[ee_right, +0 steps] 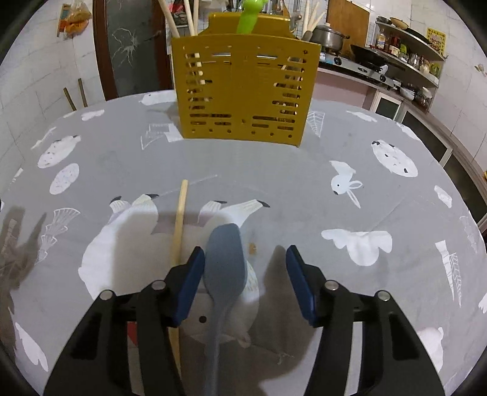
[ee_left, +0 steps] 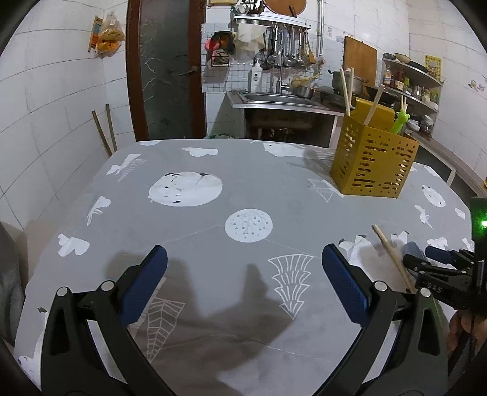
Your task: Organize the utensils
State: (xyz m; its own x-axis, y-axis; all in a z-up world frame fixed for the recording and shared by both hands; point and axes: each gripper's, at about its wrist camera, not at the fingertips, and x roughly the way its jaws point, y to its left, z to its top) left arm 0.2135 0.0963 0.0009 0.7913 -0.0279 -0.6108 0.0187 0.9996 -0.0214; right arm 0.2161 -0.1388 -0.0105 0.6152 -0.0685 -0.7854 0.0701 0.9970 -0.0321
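Note:
A yellow perforated utensil holder (ee_left: 375,158) stands at the table's far right; it also shows in the right wrist view (ee_right: 245,91). It holds wooden chopsticks (ee_left: 346,90) and a green utensil (ee_right: 249,16). My right gripper (ee_right: 245,259) is open, low over the table, with a grey-blue spoon (ee_right: 224,262) lying between its fingers next to the left pad. A loose wooden chopstick (ee_right: 179,222) lies just left of that pad; it also shows in the left wrist view (ee_left: 392,256). My left gripper (ee_left: 243,262) is open and empty above the cloth.
The table carries a grey cloth with white prints (ee_left: 213,195). Behind it are a steel sink (ee_left: 274,99), hanging ladles, a stove with pots (ee_right: 359,58) and shelves. The right gripper's body (ee_left: 441,274) sits at the left view's right edge.

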